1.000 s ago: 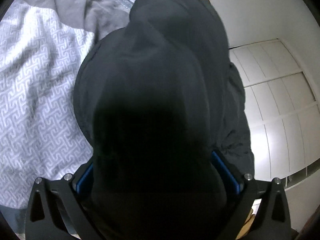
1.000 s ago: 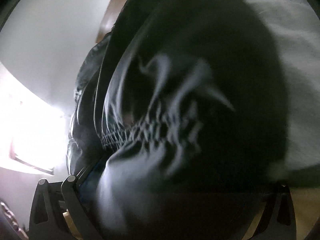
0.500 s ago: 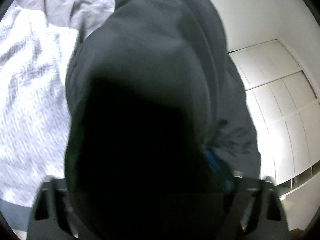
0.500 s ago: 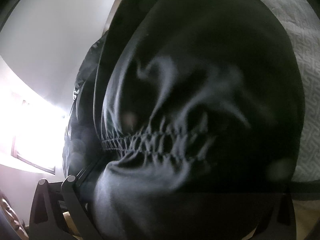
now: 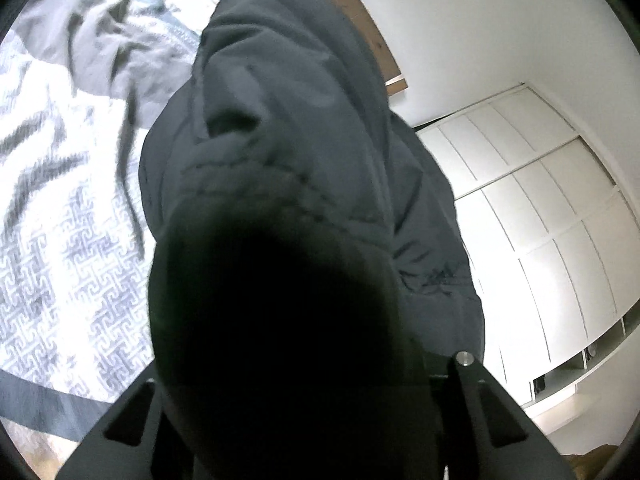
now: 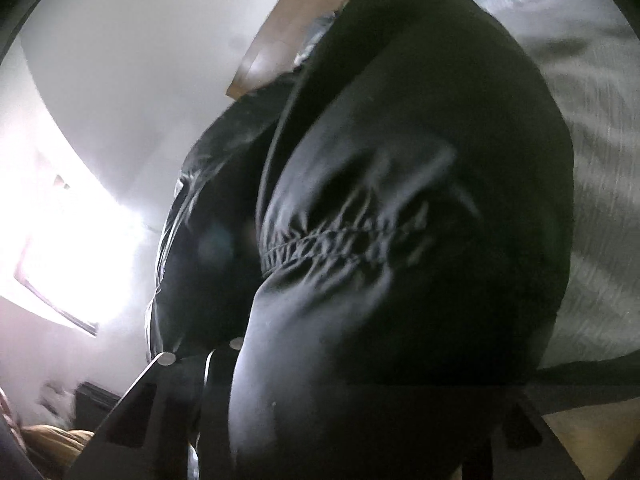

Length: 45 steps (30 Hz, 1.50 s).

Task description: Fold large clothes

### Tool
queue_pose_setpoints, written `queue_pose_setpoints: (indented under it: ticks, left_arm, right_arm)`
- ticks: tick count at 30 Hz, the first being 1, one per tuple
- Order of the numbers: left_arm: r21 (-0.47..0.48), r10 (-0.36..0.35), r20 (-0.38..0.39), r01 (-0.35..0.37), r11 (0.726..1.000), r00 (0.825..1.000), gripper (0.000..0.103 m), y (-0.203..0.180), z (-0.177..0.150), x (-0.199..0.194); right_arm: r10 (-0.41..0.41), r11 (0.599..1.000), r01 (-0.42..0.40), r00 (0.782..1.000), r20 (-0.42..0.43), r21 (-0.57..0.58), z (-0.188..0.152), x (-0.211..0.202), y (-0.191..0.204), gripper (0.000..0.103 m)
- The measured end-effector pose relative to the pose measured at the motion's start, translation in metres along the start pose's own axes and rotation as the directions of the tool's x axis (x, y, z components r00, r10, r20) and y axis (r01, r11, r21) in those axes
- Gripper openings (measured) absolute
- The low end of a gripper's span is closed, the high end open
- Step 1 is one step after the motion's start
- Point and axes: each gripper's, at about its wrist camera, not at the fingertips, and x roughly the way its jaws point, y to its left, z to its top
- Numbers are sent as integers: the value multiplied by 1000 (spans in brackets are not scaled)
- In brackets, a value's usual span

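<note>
A large dark jacket (image 5: 288, 128) hangs over the front of my left gripper (image 5: 304, 360) and fills the middle of the left wrist view. The cloth hides the fingertips; the jaws appear closed on it. The same dark jacket (image 6: 400, 208), with an elastic gathered seam (image 6: 344, 236), drapes over my right gripper (image 6: 360, 380) and hides its fingers too. Both grippers hold the jacket up above the bed.
A bed with a grey-white patterned cover (image 5: 64, 248) lies at the left, with a crumpled grey garment (image 5: 108, 44) on it. A wooden headboard (image 5: 360, 12) and white wardrobe doors (image 5: 540, 220) stand behind. A bright window (image 6: 68, 248) is at the right wrist view's left.
Both grippers have risen and tilted with the jacket. More of the headboard, wall and wardrobe shows now, and the bed cover has slid down and to the side.
</note>
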Motion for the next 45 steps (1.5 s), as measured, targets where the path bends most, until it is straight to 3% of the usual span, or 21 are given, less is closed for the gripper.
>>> queue_pose_setpoints:
  ticks: [9, 19, 26, 34, 37, 40, 42, 45]
  left_arm:
    - [38, -30, 26, 29, 999, 999, 26, -32, 5, -16]
    - [95, -70, 30, 66, 993, 997, 25, -64, 0, -33]
    - [118, -83, 28, 79, 990, 996, 25, -74, -4, -48]
    - [118, 54, -15, -52, 992, 998, 28, -41, -8, -33]
    - [79, 81, -21, -79, 994, 997, 37, -27, -6, -36]
    - [38, 56, -23, -55, 998, 998, 45, -19, -5, -47]
    - [23, 69, -8, -68, 997, 998, 51, -19, -8, -62]
    - [6, 85, 12, -85, 996, 996, 56, -8, -4, -71]
  right_arm:
    - [-19, 995, 23, 999, 38, -99, 1, -12, 44, 25]
    - [11, 987, -2, 998, 57, -163, -6, -38, 87, 24]
    - [12, 984, -2, 998, 56, -179, -22, -63, 94, 23]
    - [-47, 993, 51, 998, 33, -107, -36, -55, 62, 26]
    - [-88, 993, 90, 996, 29, -75, -43, -56, 52, 35]
    - [-161, 985, 162, 987, 23, -60, -44, -56, 50, 55]
    - [-195, 979, 196, 981, 23, -53, -49, -59, 55, 75]
    - [-242, 970, 243, 969, 38, -27, -46, -68, 56, 88]
